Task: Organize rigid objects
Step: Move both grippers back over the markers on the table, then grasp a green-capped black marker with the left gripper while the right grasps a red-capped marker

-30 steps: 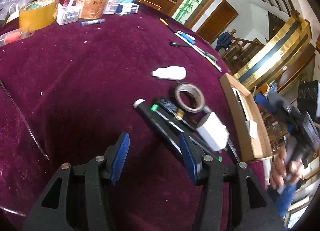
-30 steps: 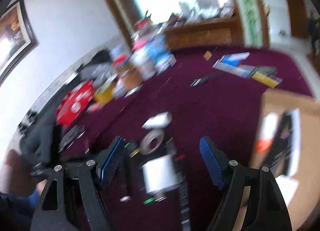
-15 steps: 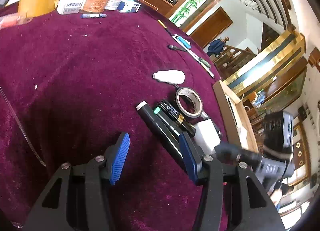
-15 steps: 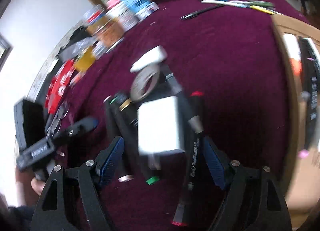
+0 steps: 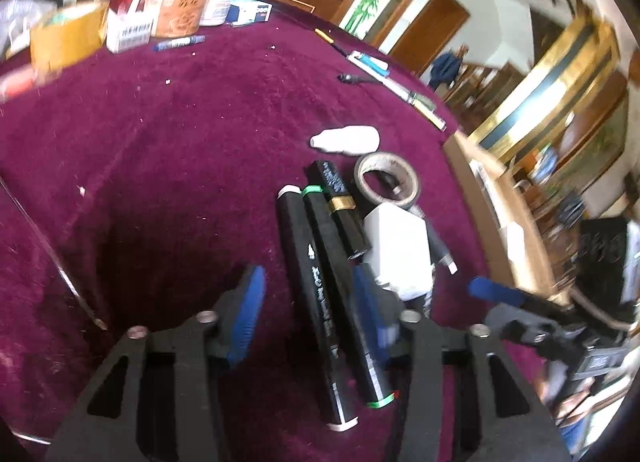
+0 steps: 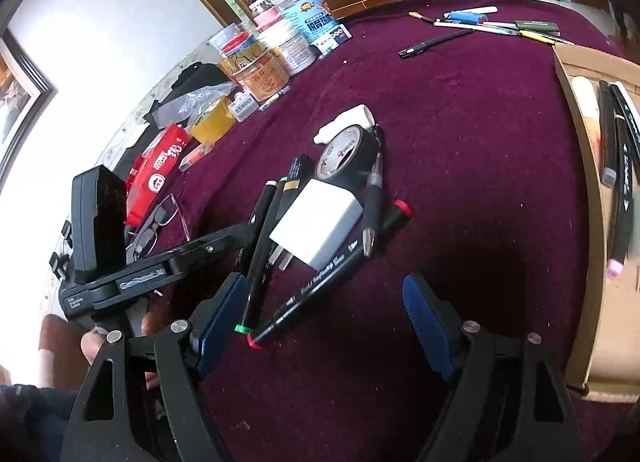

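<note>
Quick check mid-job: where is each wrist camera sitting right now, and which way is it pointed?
Left wrist: low over the cloth, facing the markers, charger and tape roll; open left gripper shows, right gripper at the side.
Right wrist: higher, facing the same pile toward the jars, box alongside; open right gripper shows, plus left gripper.
Shared: markers, charger, tape roll.

Light: bright daylight from windows beyond the far edge of the surface (image 6: 480,110).
Glare: window areas blown out white.
Shadows: dark patches on the cloth ahead of the fingers (image 5: 248,302).
Blur: left wrist view smeared at its edges; right wrist view sharper.
Distortion: strong fisheye bending, black corners.
</note>
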Tool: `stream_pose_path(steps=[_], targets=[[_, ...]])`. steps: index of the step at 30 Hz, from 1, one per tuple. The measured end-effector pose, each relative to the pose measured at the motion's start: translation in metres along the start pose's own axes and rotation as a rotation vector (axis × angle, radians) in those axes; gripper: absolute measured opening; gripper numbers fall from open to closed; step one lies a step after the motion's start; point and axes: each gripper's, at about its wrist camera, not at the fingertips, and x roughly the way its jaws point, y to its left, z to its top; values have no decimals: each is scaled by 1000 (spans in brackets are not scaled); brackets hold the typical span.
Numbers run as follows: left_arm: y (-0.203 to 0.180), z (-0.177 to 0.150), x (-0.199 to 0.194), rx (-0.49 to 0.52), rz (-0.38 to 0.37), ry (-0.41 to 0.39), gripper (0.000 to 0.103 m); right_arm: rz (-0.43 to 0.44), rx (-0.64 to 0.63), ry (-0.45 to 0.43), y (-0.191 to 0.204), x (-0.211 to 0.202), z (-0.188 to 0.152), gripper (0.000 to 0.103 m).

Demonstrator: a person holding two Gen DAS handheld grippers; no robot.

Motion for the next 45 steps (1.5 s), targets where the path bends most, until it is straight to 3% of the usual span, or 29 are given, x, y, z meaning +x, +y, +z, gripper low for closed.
stream_pose_path(steps=[1,7,13,16,23,29,32,36,43,45], targets=[[-2,0,0,24,25,7,22,1,-4,0,0,-1,-2,76],[-7,-3,3,112,109,28,18,-17,-48,-25,6,-5,-6,76],[-24,1,14,219,231,42,17,-110,-61,-26,13,-1,-10,76],[-26,-6,12,254,250,22,14,-135,-56,-4,18,7,-10,76],[-18,-8,6,229,203,1,14,-240,-84,32,37,33,0,76],[-17,-9,6,226,190,-6,14,-487,-156,78,50,61,2,76],[-15,-8,5,216,176,-7,14,-494,-113,84,39,57,4,82],[-15,-8,5,215,175,-7,14,-512,-60,107,19,48,3,101],[-15,-8,5,215,174,-7,14,-459,-31,63,11,30,-4,101],[-15,-8,5,213,172,-7,14,-393,13,2,4,18,-7,101]])
